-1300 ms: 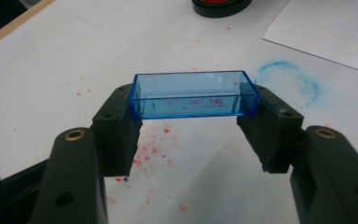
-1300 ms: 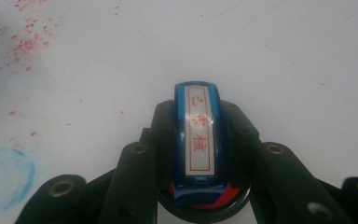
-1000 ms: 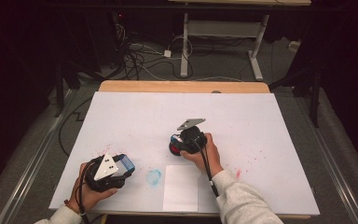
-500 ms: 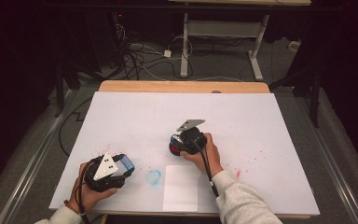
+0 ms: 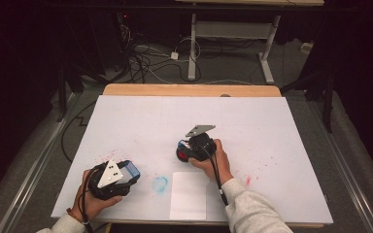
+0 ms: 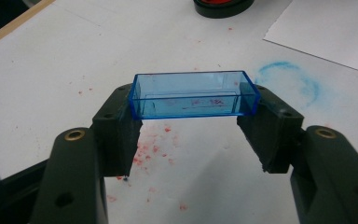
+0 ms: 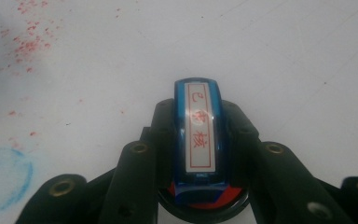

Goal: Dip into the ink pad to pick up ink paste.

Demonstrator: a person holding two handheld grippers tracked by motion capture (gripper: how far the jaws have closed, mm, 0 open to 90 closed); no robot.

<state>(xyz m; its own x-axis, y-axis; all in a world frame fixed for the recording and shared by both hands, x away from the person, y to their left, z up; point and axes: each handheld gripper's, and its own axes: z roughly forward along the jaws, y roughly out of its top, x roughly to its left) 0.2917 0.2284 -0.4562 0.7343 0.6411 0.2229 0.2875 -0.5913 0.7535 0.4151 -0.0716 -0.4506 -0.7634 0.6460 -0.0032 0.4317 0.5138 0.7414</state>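
A person's left gripper (image 6: pixel 193 135) clamps a clear blue cap (image 6: pixel 193 95) by its ends above the stained white table (image 5: pixel 141 121). The right gripper (image 7: pixel 198 154), jaws closed on a blue stamp (image 7: pixel 198 135), presses it into a red ink pad (image 5: pixel 182 154) mid-table.

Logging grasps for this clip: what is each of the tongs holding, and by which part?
Left tongs: clear blue cover, by its two short ends. Right tongs: blue stamp, by its long sides, over the red ink pad.

blue cap (image 6: pixel 193 95): clear glossy plastic | stamp (image 7: pixel 199 135): glossy blue plastic, paper label | table (image 5: pixel 272 121): matt white, wood edge upper frame
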